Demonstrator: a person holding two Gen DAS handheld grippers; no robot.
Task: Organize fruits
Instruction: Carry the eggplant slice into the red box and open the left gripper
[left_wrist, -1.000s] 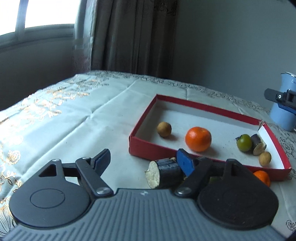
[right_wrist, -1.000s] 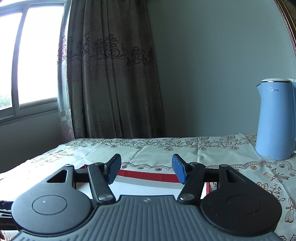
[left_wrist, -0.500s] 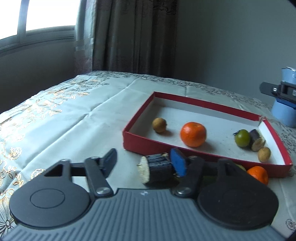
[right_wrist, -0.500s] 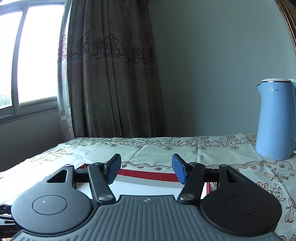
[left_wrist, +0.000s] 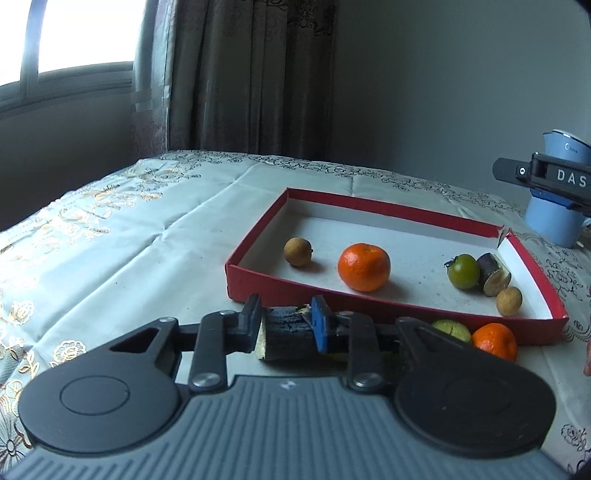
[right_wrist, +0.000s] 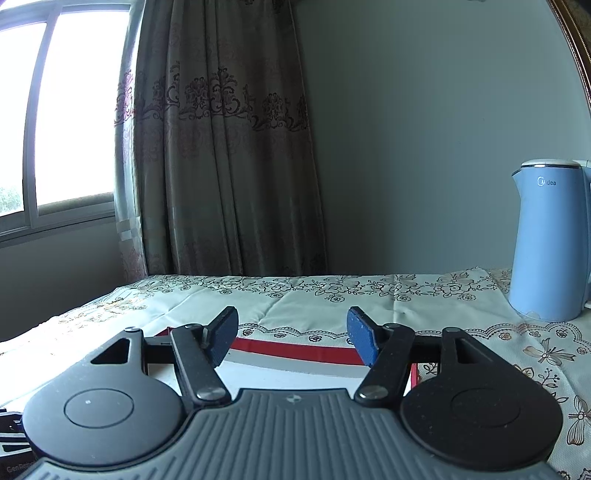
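The left gripper has its jaws clenched on a dark sugarcane piece, a short stub with a pale cut end facing left. The stub sits low over the embroidered tablecloth, just in front of the near wall of the red tray, outside it. I cannot tell whether the stub touches the cloth or hangs just above it.

Inside the tray, on its white floor, a large mandarin stands near the middle, with a small brown longan to its left. Toward the tray's right end a green tomato touches a second sugarcane piece, and another longan lies just beside them, close to the near right corner.

Outside the tray, against its near wall on the right, a small mandarin rests on the cloth beside a green fruit that is half hidden behind the gripper body.

The right gripper hangs higher, over the tray's far right part, its jaws released and spread wide with nothing between them. From the left wrist view its black body shows at the right edge, in front of the blue kettle. The kettle stands upright on the surface beyond the tray, well apart from the fruit. A patterned curtain hangs behind the surface, next to a bright window.
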